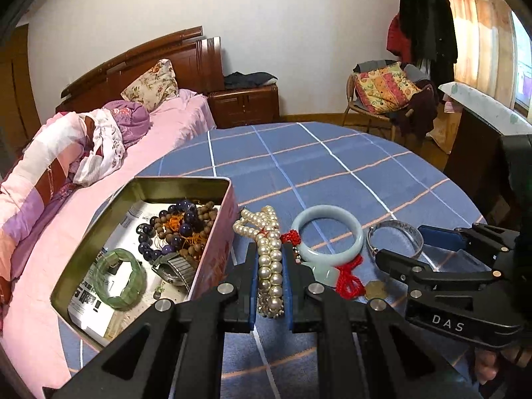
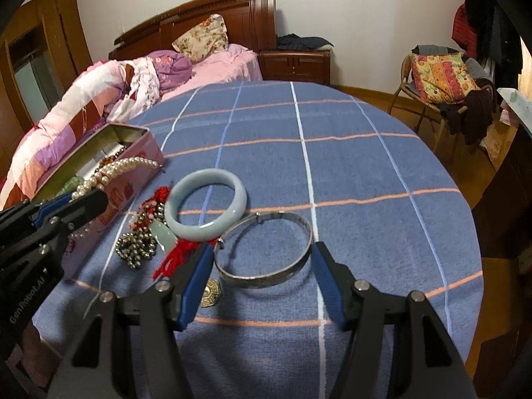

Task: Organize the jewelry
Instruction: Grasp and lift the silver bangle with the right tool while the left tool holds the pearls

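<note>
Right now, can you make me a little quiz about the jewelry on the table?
1. True or false: the left gripper is shut on the pearl necklace.
2. Which bangle sits between the open right gripper's fingers: A) silver bangle B) pale jade bangle?
3. Fill in: the green bracelet lies inside the ____.

Key: 1 true; 2 A; 3 tin.

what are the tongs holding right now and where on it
The left tongs are shut on the pearl necklace, pinching its bunched strands partway along. The right tongs stand open around the silver bangle without gripping it.
</note>
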A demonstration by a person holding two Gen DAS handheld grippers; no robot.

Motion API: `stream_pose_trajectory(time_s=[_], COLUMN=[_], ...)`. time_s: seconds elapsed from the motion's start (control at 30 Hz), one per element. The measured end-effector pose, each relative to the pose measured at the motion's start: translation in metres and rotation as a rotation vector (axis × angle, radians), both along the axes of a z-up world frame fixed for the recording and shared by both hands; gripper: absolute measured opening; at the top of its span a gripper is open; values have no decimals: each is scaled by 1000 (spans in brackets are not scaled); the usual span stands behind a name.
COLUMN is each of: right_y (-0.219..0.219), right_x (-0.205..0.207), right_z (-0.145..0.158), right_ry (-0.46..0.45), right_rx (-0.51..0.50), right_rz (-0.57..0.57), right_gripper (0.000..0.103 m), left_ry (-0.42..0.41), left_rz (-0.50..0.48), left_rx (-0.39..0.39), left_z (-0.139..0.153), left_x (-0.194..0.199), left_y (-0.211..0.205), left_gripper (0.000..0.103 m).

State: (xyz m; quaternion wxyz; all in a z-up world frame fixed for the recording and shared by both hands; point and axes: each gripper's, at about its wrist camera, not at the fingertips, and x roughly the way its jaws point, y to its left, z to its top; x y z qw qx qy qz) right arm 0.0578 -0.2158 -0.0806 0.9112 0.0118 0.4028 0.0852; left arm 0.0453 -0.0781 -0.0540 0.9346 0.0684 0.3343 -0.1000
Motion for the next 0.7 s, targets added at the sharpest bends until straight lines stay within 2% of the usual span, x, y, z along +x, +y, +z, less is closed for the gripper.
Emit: stream_pose_trajectory(time_s=[0.7], right_y=[4], right_x=[-6], right_z=[9], right_ry=[-70], right_rx=[-6], right_rz=[0], right_gripper=[63], left_ry=[-19], left_rz=[11], left_rx=[-14], left_z=[6], left_x=[-3], left_y=[7], left_gripper=[12])
